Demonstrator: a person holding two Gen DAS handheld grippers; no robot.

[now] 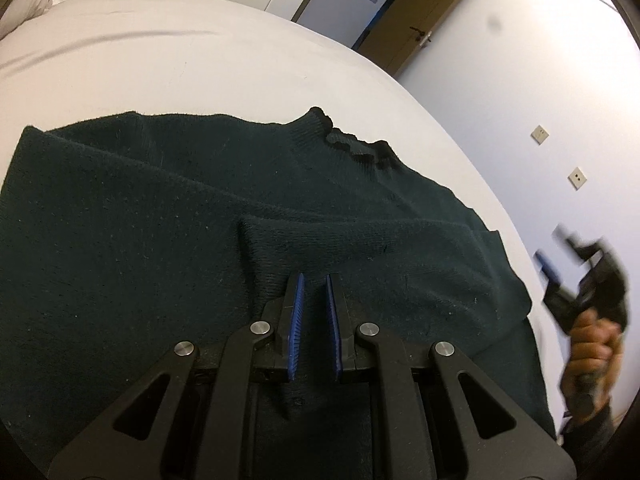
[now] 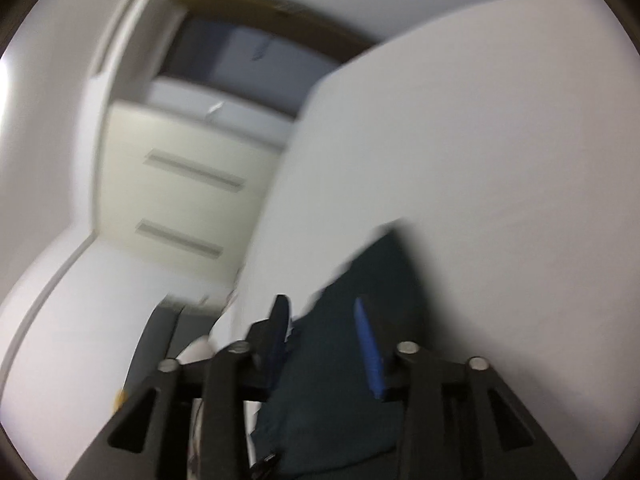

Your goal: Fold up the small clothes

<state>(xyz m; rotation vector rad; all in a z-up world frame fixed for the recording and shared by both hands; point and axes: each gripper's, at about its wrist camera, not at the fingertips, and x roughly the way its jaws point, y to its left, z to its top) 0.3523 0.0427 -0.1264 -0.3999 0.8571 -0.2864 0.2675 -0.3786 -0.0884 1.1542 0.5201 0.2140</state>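
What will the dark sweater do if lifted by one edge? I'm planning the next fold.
The dark sweater would likely droop: it is soft knit, already creased and lying in folds. Its fuzzy surface probably grips the bed sheet rather than sliding.

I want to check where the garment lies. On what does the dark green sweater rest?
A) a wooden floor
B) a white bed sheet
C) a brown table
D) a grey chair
B: in the left wrist view the dark green sweater lies spread flat on the white bed sheet, which shows around it beyond its collar and on its right.
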